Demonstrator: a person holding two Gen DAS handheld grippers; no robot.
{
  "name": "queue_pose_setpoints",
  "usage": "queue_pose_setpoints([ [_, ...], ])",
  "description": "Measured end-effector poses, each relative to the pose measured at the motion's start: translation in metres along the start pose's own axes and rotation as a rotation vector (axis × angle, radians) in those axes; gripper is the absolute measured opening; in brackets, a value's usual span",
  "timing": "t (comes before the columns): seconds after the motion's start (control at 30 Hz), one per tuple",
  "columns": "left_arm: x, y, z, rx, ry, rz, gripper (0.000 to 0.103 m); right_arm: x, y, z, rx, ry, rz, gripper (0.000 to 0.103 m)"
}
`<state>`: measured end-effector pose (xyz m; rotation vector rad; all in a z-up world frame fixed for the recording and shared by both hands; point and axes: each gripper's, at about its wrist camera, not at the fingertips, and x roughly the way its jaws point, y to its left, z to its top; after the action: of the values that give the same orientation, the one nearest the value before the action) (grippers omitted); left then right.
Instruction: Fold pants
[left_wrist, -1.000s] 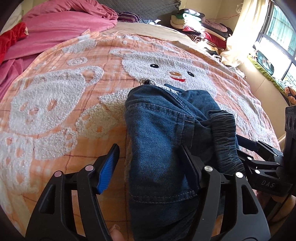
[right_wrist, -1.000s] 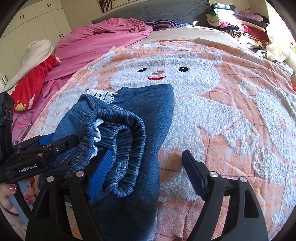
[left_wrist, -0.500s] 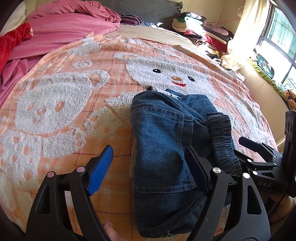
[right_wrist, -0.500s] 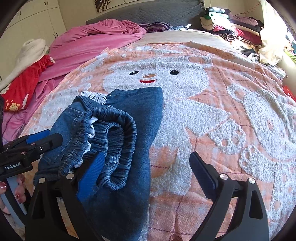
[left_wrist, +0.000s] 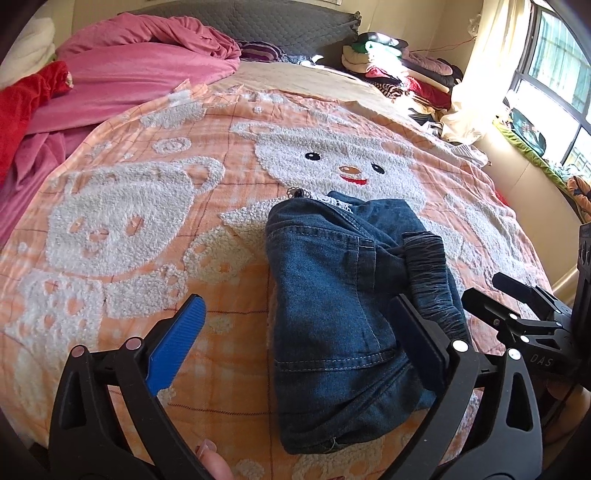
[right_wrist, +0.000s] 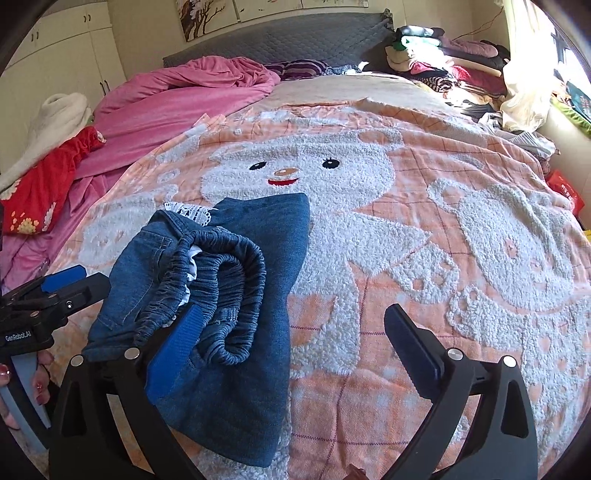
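Observation:
Dark blue denim pants (left_wrist: 332, 295) lie folded in a compact bundle on the orange bear-pattern blanket (left_wrist: 147, 221); their gathered elastic waistband (right_wrist: 229, 280) sits on top. My left gripper (left_wrist: 295, 321) is open, its fingers apart over the bundle's near left side, holding nothing. My right gripper (right_wrist: 291, 332) is open and empty, with the left finger over the pants' near edge and the right finger over bare blanket. Each gripper shows in the other's view, the right one (left_wrist: 524, 314) at the bundle's right and the left one (right_wrist: 55, 291) at its left.
A pink duvet (right_wrist: 192, 96) and a red garment (right_wrist: 40, 184) lie at the bed's far left. Stacked clothes (right_wrist: 443, 62) sit at the far right by the grey headboard (right_wrist: 295, 40). A window (left_wrist: 554, 66) is on the right.
Both grippers have drawn back and up from the pants, which now lie free on the blanket. The bundle itself has stayed in place.

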<state>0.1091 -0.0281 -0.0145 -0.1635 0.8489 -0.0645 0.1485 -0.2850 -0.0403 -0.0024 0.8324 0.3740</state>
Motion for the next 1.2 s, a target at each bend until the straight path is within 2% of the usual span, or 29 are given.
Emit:
queue_pose_setpoints([
  [0.67, -0.031, -0.002, -0.007, 0.011, -0.033, 0.001, 0.094, -0.051, 0.01, -0.003, -0.016, -0.094, -0.013, 0.098],
  [1.2, -0.055, -0.006, -0.026, 0.024, -0.054, 0.005, 0.094, -0.076, 0.019, -0.023, -0.036, -0.108, -0.028, 0.098],
])
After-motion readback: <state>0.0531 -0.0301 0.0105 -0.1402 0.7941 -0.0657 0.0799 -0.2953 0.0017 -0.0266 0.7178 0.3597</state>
